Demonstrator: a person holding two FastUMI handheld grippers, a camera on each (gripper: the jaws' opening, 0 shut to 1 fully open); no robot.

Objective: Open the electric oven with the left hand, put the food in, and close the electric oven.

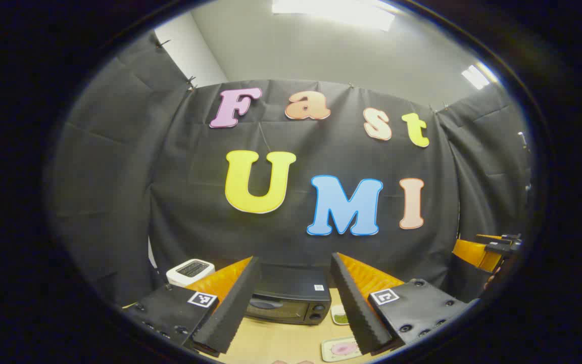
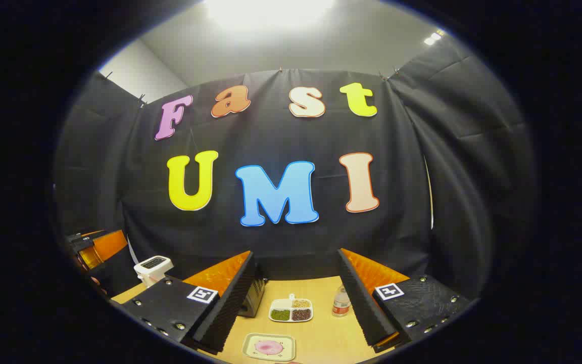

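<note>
The black electric oven [image 1: 291, 298] stands on the wooden table [image 1: 281, 344] with its door closed, straight ahead between the fingers of my left gripper [image 1: 294, 259], which is open, empty and well short of it. A pale plate with pink food [image 2: 269, 347] lies near the table's front edge, low between the fingers of my right gripper [image 2: 295, 253], also open and empty. The same plate [image 1: 340, 349] sits to the right of the oven in the left gripper view. In the right gripper view, one corner of the oven [image 2: 254, 296] peeks past the left finger.
A divided dish of grains [image 2: 291, 309] and a small bottle [image 2: 341, 302] stand behind the plate. A white toaster [image 1: 190, 271] sits left of the oven, by the cloth wall. The other gripper [image 1: 493, 248] hovers at the far right of the left gripper view.
</note>
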